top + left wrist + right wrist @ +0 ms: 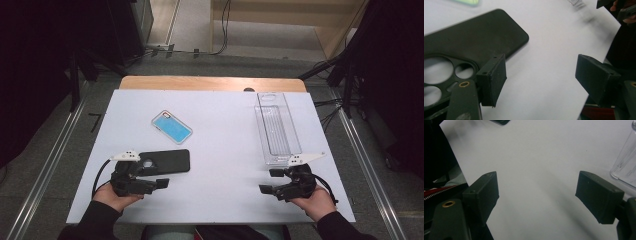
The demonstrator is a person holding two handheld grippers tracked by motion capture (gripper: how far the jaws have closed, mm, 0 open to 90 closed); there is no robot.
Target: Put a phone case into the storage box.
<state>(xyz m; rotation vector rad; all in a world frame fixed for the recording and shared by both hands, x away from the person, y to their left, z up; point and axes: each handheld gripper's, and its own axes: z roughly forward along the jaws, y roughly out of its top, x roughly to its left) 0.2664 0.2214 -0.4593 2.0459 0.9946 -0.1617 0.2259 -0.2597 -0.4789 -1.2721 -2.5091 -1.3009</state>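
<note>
The black phone case point(165, 161) lies flat on the white table point(220, 150), at its left near part, back up with the camera cut-outs toward the person. The left hand-held gripper point(161, 184) rests just in front of the case, jaws spread wide with nothing between them; the left gripper view brings the case point(474, 42) close, one jaw standing just over its cut-out end, though contact cannot be told. Farther back lies a blue phone case point(172, 127). At the right stands a clear plastic tray point(276, 127). The right hand-held gripper point(266, 189) sits just in front of the tray, jaws apart and empty over bare table; its own view catches the tray's corner point(625, 167).
</note>
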